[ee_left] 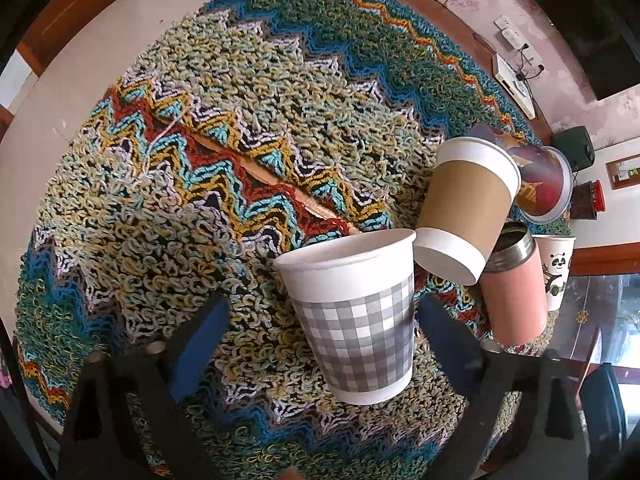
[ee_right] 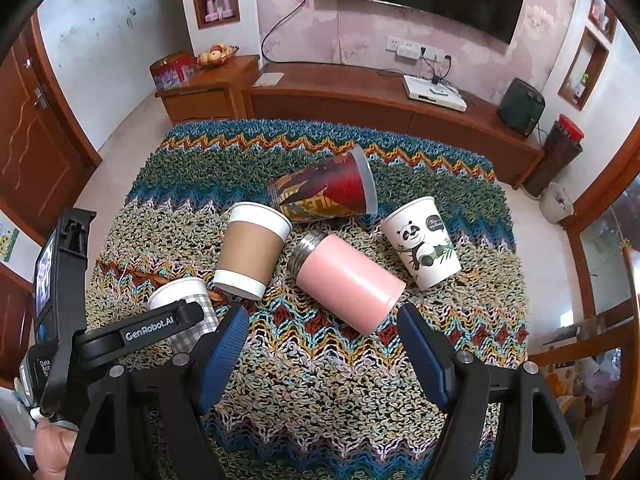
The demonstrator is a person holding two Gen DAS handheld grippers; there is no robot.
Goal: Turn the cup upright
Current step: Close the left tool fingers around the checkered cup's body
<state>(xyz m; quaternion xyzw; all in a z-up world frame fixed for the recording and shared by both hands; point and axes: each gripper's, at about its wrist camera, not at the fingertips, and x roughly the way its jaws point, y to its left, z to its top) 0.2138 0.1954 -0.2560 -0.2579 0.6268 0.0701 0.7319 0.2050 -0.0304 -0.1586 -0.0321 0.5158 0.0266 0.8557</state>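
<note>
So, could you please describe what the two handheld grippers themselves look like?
Both the left gripper and the right gripper have black plastic bodies, silver screws and blue textured finger pads. The left one's body reads "GenRobot.AI" in white. No cables or sleeves are visible.

The left gripper (ee_left: 324,324) is held low and pointed forward, its two black fingers tipped with blue pads (ee_left: 200,344). The jaws are spread wide, and a clear gap is seen on each side between the pads and what stands between them, so nothing is gripped. In the right wrist view the left gripper (ee_right: 120,336) is seen at the near left, with part of a bare hand (ee_right: 52,452) visible below it. The right gripper (ee_right: 320,344) is likewise held with its jaws parted wide, and nothing is touched by its blue pads (ee_right: 422,352).
</note>
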